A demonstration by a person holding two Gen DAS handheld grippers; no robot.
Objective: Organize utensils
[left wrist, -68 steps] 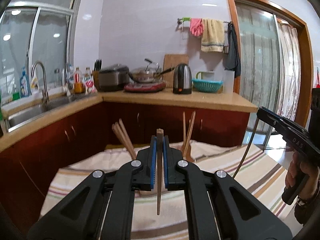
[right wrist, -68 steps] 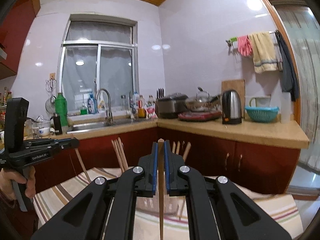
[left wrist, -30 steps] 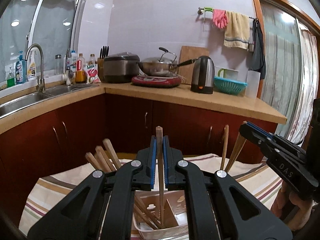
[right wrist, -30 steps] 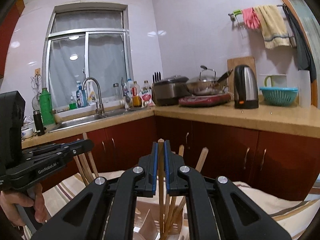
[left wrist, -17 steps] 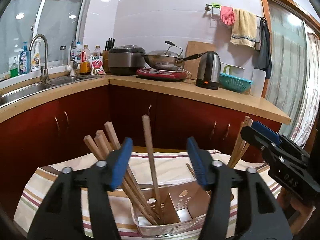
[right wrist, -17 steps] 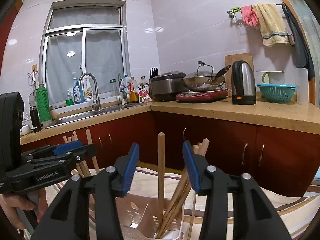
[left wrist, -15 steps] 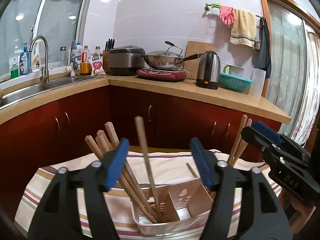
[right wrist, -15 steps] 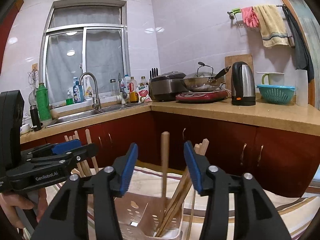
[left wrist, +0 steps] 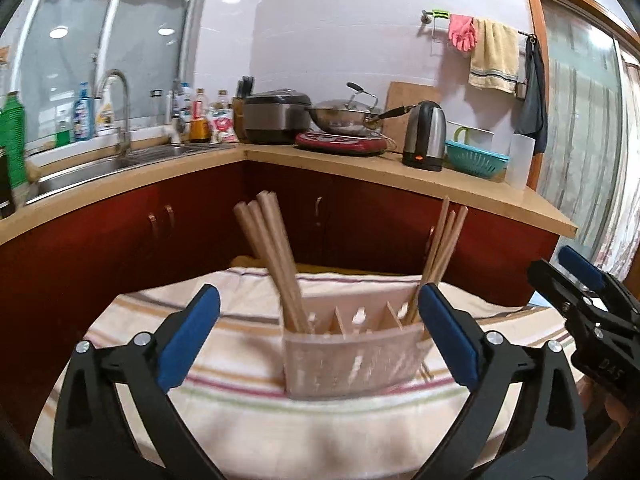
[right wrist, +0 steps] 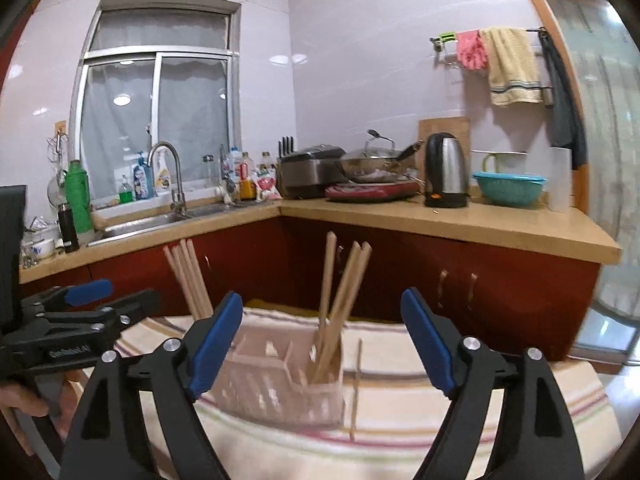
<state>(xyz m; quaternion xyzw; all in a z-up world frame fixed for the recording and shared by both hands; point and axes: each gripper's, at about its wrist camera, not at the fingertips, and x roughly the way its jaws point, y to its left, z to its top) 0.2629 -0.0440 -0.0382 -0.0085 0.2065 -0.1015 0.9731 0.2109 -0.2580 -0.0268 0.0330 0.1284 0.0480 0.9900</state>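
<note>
Chopsticks [left wrist: 276, 256] stand in the holder [left wrist: 352, 356] on the striped cloth [left wrist: 240, 420], both left gripper [left wrist: 320, 334] and right gripper [right wrist: 322, 342] just spread apart, gripping nothing

Left tongs [left wrist: 319, 336] fill the lower frame, jaws spread wide after just opening, nothing between them. Right tongs [right wrist: 322, 344] likewise, lower centre. A hand [right wrist: 18, 402] grips the left handle at lower left.

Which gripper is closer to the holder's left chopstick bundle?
Left. The left gripper faces the left bundle just ahead; right gripper faces the holder's other end, bundle off to its left. Both jaws have just been opening, nothing between them.
</note>
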